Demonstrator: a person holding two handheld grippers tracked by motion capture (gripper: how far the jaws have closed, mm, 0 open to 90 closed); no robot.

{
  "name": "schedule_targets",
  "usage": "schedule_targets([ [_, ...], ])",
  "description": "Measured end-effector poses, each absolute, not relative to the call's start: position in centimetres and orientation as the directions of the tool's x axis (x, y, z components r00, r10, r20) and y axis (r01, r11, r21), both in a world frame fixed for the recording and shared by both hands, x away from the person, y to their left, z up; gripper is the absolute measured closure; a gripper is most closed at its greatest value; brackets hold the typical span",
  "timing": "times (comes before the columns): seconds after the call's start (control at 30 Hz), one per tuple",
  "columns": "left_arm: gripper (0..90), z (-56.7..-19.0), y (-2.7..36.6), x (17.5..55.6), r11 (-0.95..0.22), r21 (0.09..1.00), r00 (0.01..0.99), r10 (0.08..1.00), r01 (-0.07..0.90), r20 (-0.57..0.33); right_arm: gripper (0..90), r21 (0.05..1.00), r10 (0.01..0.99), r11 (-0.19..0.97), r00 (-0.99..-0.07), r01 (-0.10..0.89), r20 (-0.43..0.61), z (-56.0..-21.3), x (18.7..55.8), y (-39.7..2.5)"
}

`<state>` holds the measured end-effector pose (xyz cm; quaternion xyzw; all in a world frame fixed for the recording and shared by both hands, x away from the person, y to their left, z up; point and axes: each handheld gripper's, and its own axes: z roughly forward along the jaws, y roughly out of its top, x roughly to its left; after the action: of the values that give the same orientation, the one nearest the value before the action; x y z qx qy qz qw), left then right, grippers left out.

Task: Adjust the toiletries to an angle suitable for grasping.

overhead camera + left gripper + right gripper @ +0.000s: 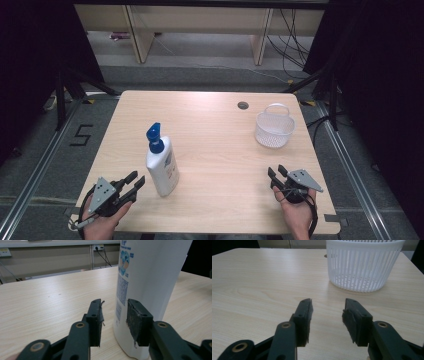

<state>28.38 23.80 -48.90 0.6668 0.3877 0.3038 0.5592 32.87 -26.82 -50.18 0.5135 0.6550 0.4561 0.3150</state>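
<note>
My left gripper [134, 184] sits just beside the upright lotion bottle [162, 166], jaws parted and empty, bottle's base right ahead; my right gripper [278, 174], also parted, lies well apart from that bottle, nearer the basket [274, 131].

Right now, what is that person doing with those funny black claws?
A person holds a gripper in each hand at a wooden table. The left gripper, open, points at a white lotion bottle standing upright, its jaws not closed on it. The right gripper, open, faces an empty white basket farther back.
</note>
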Motion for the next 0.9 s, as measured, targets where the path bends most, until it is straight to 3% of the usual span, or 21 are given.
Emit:
schedule_targets([
  [0.27,82.7,-47.9,23.1,27.6,-0.081,0.988,0.578,0.816,0.133,-0.011,74.5,0.919,0.959,0.065,-0.280,0.390,0.051,-50.0,32.7,-26.7],
  [0.4,88.2,-47.3,22.6,27.1,-0.092,0.987,0.609,0.793,0.130,-0.006,78.2,0.913,0.955,0.061,-0.290,0.404,0.065,-49.9,32.6,-26.5],
  [0.9,89.5,-46.4,20.0,26.9,-0.122,0.989,0.703,0.710,0.079,0.031,77.8,0.913,0.956,0.094,-0.294,0.397,0.029,-49.9,32.6,-26.4],
])
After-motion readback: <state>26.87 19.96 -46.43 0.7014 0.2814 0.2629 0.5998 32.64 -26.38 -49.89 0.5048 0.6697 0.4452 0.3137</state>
